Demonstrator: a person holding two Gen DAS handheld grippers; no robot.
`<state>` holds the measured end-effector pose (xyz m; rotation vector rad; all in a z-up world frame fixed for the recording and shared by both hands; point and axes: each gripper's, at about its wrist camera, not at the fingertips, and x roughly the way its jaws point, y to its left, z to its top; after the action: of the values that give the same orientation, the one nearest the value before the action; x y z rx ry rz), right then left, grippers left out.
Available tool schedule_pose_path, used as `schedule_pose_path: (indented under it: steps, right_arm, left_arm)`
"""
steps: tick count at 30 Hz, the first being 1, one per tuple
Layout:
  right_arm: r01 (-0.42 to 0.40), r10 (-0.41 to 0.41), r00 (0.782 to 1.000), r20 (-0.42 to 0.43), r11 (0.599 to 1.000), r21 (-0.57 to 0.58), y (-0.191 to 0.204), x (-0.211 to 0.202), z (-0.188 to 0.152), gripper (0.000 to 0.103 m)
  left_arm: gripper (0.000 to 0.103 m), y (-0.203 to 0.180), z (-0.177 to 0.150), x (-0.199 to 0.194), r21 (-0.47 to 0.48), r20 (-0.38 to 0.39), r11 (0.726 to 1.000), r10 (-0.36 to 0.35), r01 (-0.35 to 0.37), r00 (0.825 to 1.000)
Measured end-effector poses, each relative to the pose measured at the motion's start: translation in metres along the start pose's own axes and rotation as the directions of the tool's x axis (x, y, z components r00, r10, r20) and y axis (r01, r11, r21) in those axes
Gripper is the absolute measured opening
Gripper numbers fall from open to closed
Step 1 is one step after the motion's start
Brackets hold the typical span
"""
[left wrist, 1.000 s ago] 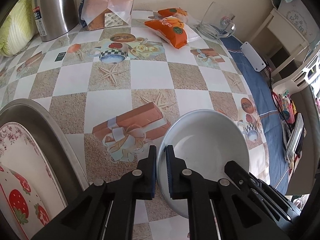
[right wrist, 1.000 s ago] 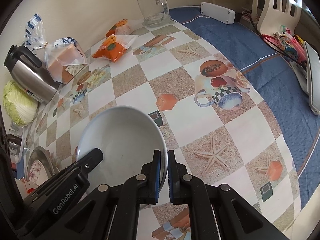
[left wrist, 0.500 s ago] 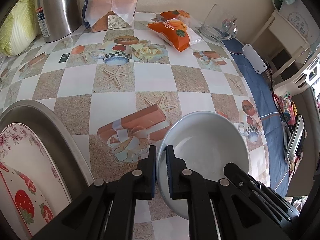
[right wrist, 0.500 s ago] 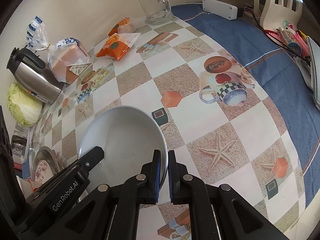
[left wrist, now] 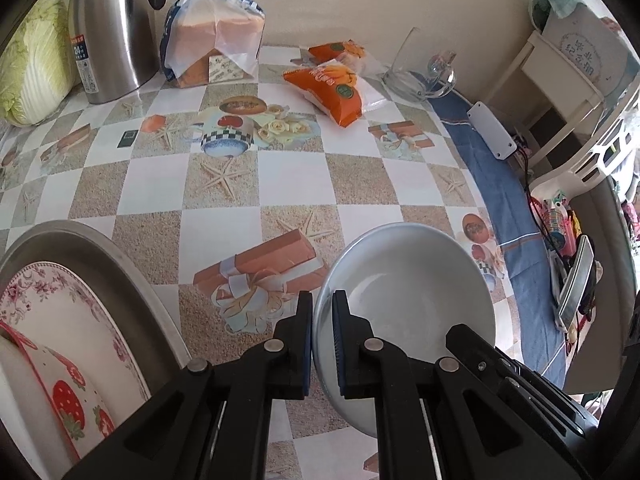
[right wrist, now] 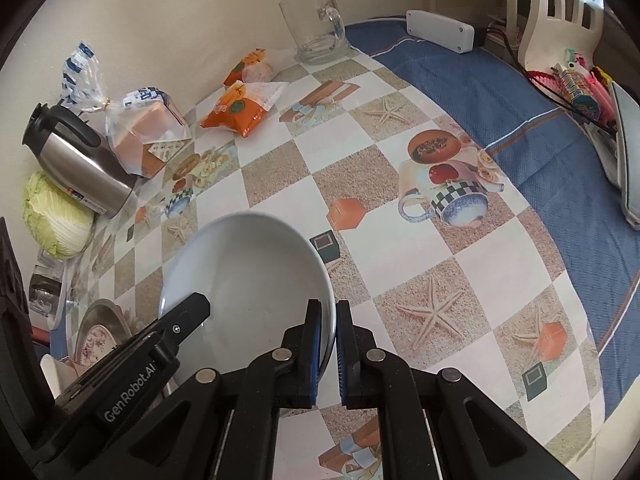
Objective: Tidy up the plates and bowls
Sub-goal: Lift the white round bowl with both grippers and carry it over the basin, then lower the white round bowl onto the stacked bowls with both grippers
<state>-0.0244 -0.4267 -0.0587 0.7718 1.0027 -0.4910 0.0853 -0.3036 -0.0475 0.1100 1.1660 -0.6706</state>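
A plain pale bowl hangs just above the patterned tablecloth, held from both sides. My left gripper is shut on its left rim. My right gripper is shut on the opposite rim of the bowl. Each view also catches the other gripper's black finger reaching over the bowl's edge. At the left in the left wrist view stands a steel basin. Inside it lie a floral plate and a strawberry-print dish.
Along the back wall stand a steel kettle, a cabbage, bagged bread, orange snack packs and a glass mug. A white box lies on the blue cloth at the right.
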Motion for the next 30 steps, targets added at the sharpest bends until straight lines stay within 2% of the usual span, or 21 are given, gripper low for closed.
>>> schedule_pose_path:
  steps: [4, 9, 20, 30]
  right_arm:
    - [-0.011, 0.012, 0.998, 0.065, 1.0, -0.017, 0.007, -0.029, 0.006, 0.008]
    - [-0.018, 0.024, 0.993, 0.119, 0.999, -0.051, 0.024, -0.055, 0.007, 0.008]
    - [-0.072, 0.092, 0.988, 0.124, 0.985, -0.158, 0.076, -0.071, -0.011, 0.008]
    - [-0.161, 0.19, 0.977, 0.096, 0.954, -0.254, 0.135, -0.078, -0.032, 0.009]
  left_arm:
    - [0.01, -0.007, 0.005, -0.03, 0.017, 0.069, 1.0, -0.011, 0.01, 0.998]
    - [0.01, -0.004, 0.007, -0.057, 0.015, 0.122, 1.0, 0.021, -0.023, 0.992]
    - [0.01, 0.048, -0.001, -0.104, -0.11, 0.178, 0.993, 0.064, -0.044, 0.982]
    - [0.01, 0.11, -0.013, -0.144, -0.245, 0.223, 0.968, 0.103, -0.046, 0.969]
